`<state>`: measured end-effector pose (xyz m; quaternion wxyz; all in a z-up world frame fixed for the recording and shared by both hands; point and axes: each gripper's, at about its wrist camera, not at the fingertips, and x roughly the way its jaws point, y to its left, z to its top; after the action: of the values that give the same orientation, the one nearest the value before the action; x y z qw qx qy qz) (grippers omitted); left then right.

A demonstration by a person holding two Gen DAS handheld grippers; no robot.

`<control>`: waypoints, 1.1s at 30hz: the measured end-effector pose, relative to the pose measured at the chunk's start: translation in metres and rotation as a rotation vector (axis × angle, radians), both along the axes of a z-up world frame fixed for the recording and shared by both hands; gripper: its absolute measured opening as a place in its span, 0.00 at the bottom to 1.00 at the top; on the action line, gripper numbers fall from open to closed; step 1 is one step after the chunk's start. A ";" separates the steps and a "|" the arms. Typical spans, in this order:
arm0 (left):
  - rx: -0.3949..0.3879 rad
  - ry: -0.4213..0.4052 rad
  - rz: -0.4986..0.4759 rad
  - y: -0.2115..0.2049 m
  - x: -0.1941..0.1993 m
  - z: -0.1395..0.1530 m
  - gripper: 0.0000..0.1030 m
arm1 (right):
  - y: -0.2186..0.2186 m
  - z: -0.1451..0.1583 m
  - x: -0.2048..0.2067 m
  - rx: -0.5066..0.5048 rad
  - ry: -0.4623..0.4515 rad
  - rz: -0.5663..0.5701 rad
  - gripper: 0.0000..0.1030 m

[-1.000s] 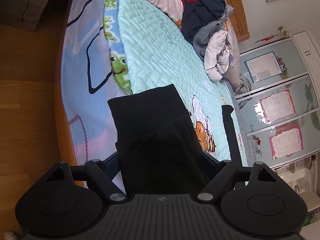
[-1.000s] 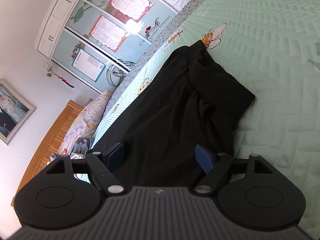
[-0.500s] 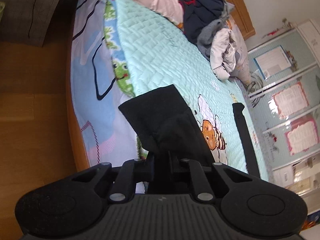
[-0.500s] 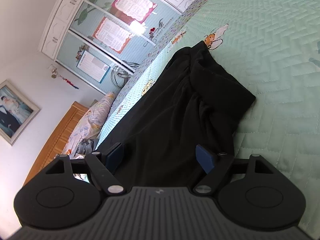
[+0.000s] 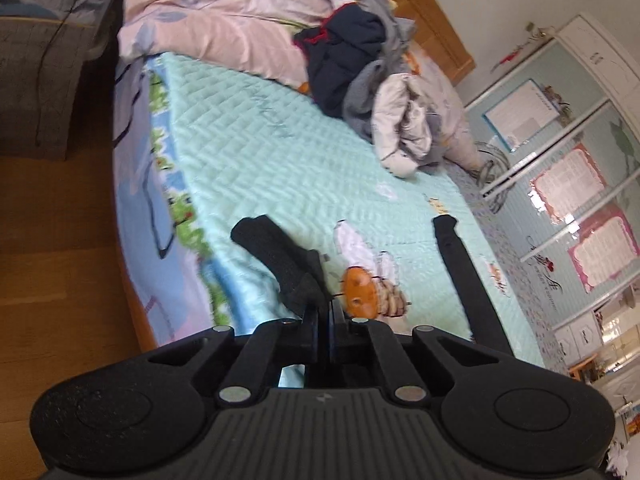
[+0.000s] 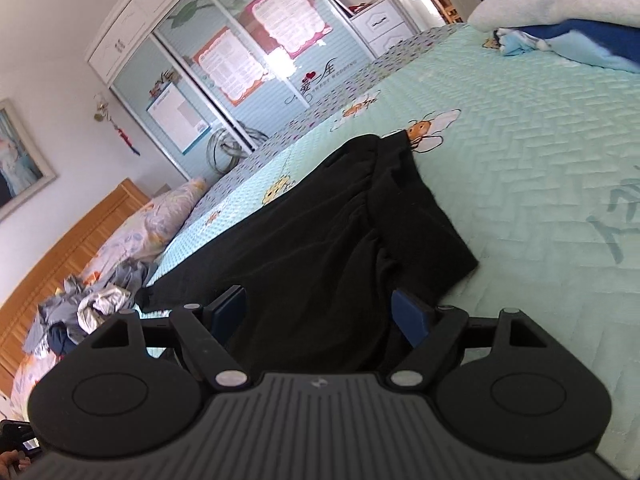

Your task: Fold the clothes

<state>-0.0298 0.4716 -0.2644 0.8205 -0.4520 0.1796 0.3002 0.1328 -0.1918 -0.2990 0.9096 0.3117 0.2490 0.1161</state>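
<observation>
The right gripper [image 6: 320, 314] hangs low over the bed [image 6: 520, 152], its blue-padded jaws spread wide to either side of a black garment [image 6: 320, 240] lying rumpled on the mint quilt. Folded clothes [image 6: 568, 20] sit far off.

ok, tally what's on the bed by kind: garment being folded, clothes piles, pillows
Black garment, pinched by the left gripper: 1
Unfolded clothes pile by the headboard: 1
Stacked clothes at the other end: 1
Pillows: 2
Total: 5
</observation>
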 end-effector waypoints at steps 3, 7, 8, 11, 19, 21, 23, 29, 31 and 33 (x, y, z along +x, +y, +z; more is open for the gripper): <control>0.006 -0.001 -0.014 -0.001 0.009 0.004 0.04 | -0.002 -0.002 0.003 -0.001 0.003 0.004 0.78; 0.014 -0.002 -0.032 -0.001 0.021 0.009 0.02 | 0.000 -0.002 0.001 -0.040 -0.007 0.026 0.78; 0.016 -0.003 -0.037 -0.002 0.024 0.011 0.02 | 0.002 -0.001 0.000 -0.064 -0.013 0.035 0.78; 0.021 -0.003 -0.049 -0.002 0.032 0.014 0.01 | 0.011 0.007 -0.004 -0.194 -0.043 0.080 0.72; 0.046 -0.029 -0.067 -0.005 0.039 0.025 0.01 | 0.035 0.027 -0.031 -0.710 -0.159 0.184 0.25; 0.055 -0.036 -0.066 -0.006 0.040 0.030 0.01 | 0.042 0.026 -0.041 -0.815 -0.211 0.233 0.25; 0.057 -0.041 -0.060 -0.006 0.041 0.034 0.01 | 0.049 0.024 -0.051 -0.901 -0.255 0.294 0.25; 0.061 -0.053 -0.060 -0.010 0.045 0.040 0.01 | 0.068 0.019 -0.069 -1.103 -0.324 0.492 0.26; 0.058 -0.055 -0.058 -0.010 0.044 0.041 0.01 | 0.072 0.021 -0.072 -1.146 -0.338 0.535 0.26; 0.053 -0.059 -0.053 -0.009 0.043 0.042 0.01 | 0.074 0.021 -0.074 -1.174 -0.346 0.572 0.28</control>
<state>0.0133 0.4627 -0.2225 0.8449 -0.4337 0.1591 0.2697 0.0591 -0.1173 -0.2775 0.8883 -0.3355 0.1945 0.2459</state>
